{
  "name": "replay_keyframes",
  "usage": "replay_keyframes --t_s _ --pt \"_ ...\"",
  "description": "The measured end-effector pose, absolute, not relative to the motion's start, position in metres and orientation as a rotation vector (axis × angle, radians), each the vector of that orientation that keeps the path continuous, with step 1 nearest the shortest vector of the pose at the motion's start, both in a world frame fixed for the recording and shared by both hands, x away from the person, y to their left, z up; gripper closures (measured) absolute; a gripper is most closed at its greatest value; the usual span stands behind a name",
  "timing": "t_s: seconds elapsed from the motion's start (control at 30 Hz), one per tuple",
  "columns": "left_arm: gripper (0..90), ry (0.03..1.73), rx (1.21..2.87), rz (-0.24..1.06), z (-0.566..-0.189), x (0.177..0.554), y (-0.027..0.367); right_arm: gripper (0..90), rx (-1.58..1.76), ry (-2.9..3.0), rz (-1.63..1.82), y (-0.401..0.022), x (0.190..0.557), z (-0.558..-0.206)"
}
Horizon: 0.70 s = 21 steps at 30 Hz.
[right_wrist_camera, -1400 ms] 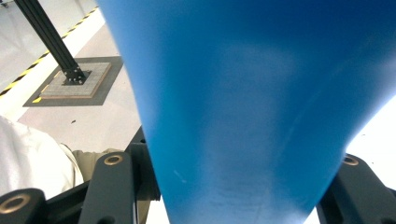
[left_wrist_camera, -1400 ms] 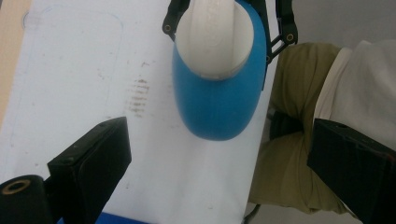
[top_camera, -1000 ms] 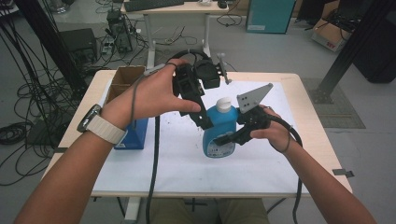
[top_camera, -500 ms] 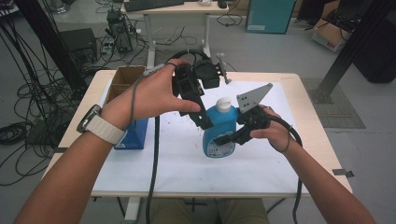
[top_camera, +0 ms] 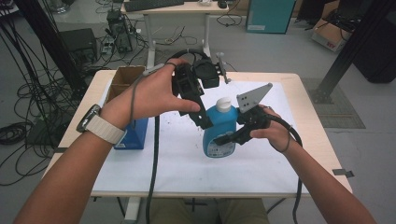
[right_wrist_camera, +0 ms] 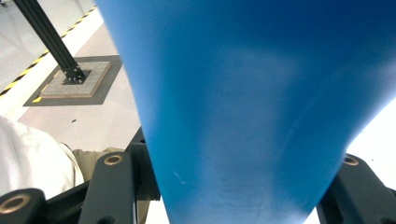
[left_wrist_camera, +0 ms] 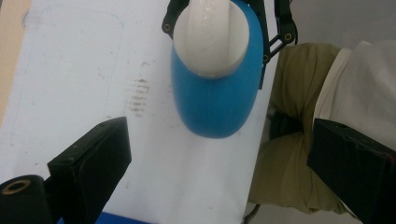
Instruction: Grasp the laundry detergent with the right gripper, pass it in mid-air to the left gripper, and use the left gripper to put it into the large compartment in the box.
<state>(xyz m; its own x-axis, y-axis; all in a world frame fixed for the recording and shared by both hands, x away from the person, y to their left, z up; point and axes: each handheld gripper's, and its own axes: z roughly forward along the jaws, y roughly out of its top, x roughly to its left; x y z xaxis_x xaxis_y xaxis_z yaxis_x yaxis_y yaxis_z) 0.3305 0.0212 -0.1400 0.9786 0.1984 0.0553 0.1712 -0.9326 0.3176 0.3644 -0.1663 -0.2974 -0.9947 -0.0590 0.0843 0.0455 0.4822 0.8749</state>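
Nothing has changed: both grippers and the blue bottle (top_camera: 219,130) kept their places

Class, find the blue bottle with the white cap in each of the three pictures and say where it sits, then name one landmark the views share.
High view: the blue bottle stands at the centre, on the white sheet.
Left gripper view: top centre, seen from above, its white cap uppermost.
Right gripper view: its blue body spans most of the picture, between the jaws.
Shared landmark: the white sheet under the bottle.

Black hand-held gripper (top_camera: 205,122), white-strapped wristwatch (top_camera: 99,126), olive trousers (left_wrist_camera: 285,154)
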Motion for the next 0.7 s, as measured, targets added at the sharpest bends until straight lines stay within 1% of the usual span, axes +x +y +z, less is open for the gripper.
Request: replay_keyframes --t_s 0.7 --pt "6.8 0.274 2.81 0.134 -0.1405 0.3305 0.0213 43.4 0.006 -2.616 -1.544 -0.1666 0.3642 -0.297"
